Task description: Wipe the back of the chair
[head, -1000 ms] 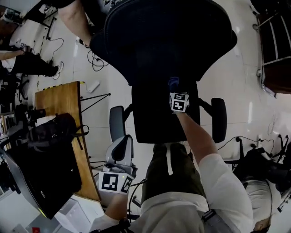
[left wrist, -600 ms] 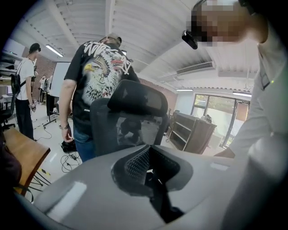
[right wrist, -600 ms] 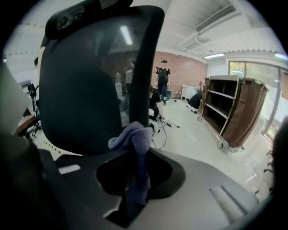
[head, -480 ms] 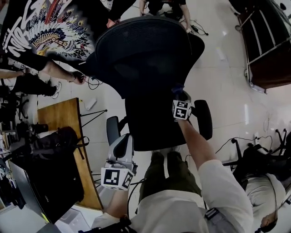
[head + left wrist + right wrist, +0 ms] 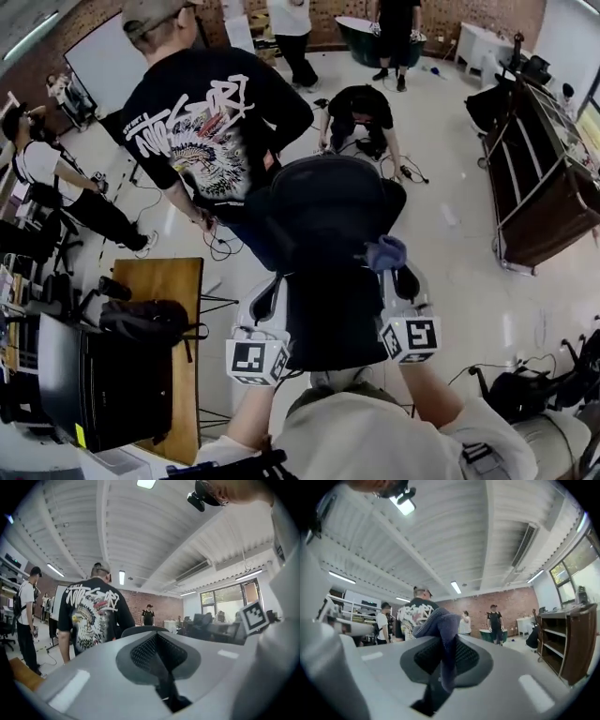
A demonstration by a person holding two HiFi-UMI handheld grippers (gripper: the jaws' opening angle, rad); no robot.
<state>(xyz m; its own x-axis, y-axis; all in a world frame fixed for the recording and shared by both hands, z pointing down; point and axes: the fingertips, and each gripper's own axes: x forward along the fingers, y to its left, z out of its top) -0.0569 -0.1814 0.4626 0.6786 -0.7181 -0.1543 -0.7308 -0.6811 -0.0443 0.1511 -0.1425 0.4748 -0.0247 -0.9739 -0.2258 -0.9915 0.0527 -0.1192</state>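
Observation:
The black office chair stands right in front of me with its back toward me. In the left gripper view only the top of the chair back peeks over the jaws. My right gripper is at the chair's right side, beside the backrest, and is shut on a blue-purple cloth. In the right gripper view the cloth bulges out and hangs between the jaws of the right gripper. My left gripper is low by the chair's left armrest. The left gripper looks shut with nothing in it.
A person in a black printed T-shirt stands just behind the chair, and another person crouches further back. A wooden desk with a black bag is on my left. A dark wooden shelf unit is on the right.
The view has swung up from straight down to take in the room. The right gripper with the cloth has come off the chair's middle to its right side. The left gripper rose beside the left armrest.

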